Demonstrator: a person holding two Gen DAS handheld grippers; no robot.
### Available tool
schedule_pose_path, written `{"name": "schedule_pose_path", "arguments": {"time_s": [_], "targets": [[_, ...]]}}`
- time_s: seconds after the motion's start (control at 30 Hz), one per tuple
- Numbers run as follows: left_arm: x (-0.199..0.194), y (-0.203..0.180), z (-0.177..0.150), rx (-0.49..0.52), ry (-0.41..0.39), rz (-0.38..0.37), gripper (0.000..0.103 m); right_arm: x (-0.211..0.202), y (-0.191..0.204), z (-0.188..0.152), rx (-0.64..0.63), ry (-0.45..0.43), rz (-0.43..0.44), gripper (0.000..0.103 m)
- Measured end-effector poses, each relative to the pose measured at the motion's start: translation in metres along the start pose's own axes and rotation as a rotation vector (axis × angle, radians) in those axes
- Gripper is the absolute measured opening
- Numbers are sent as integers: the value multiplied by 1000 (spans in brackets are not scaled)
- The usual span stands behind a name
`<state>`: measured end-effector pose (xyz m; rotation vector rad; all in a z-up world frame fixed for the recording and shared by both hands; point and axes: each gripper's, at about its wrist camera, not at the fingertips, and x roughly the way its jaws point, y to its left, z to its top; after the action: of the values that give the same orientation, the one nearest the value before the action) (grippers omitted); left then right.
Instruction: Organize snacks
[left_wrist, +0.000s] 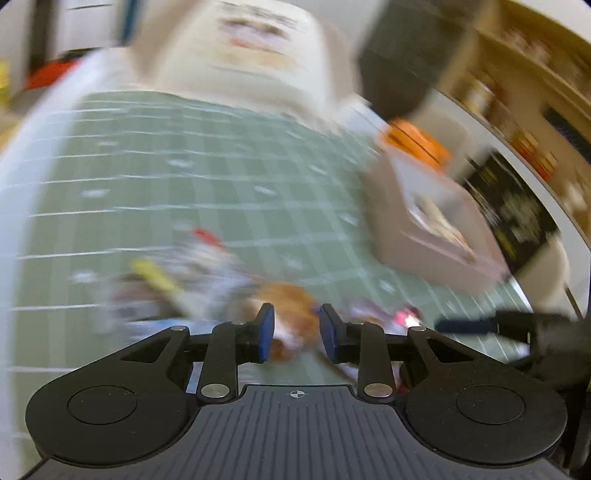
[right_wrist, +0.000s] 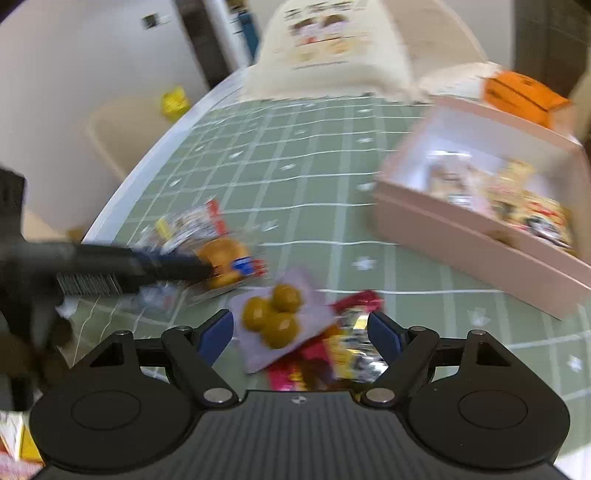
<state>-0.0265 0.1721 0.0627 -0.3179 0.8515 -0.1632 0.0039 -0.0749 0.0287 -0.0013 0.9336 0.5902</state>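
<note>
**Snack packets between both grippers on the green mat**

Left wrist view: the left gripper hangs low over the tabletop, its blue pads parted with a gap between them, gripping nothing. An orange-brown snack packet lies directly ahead in that gap, blurred. A clear wrapper with red and yellow print sits at 10 o'clock from the fingertips. The pink box stands at 2 o'clock, well apart, with an orange container behind it. A cream bag rests at 12 o'clock at the far edge of the green grid mat.

Right wrist view: the right gripper is spread wide and empty. A pale packet of olive-yellow balls lies between its fingers, with a red and yellow wrapper just beside it toward the right finger. The left gripper reaches in from 9 o'clock, its tip touching the orange-brown packet. The pink box, holding several packets, sits at 2 o'clock.
</note>
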Motion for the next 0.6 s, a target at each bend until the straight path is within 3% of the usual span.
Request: {"name": "schedule_pose_path", "arguments": {"time_s": [0.1, 0.17, 0.2, 0.27, 0.37, 0.5, 0.6], "targets": [[-9, 18, 3, -15, -8, 56, 31, 24, 22, 1, -72, 33, 5, 80], [-9, 17, 4, 33, -4, 65, 32, 41, 34, 2, -110, 53, -19, 79], [-8, 14, 6, 60, -3, 57, 32, 48, 37, 3, -122, 58, -31, 76], [-4, 4, 8, 132, -3, 35, 32, 53, 41, 2, -152, 55, -71, 56], [12, -6, 12, 182, 6, 18, 32, 44, 38, -4, -175, 68, -83, 55], [45, -16, 16, 219, 71, 22, 32, 28, 14, -17, -166, 57, -179, 56], [53, -34, 0, 292, 119, -6, 51, 18, -11, -21, -117, 48, -253, 56]]}}
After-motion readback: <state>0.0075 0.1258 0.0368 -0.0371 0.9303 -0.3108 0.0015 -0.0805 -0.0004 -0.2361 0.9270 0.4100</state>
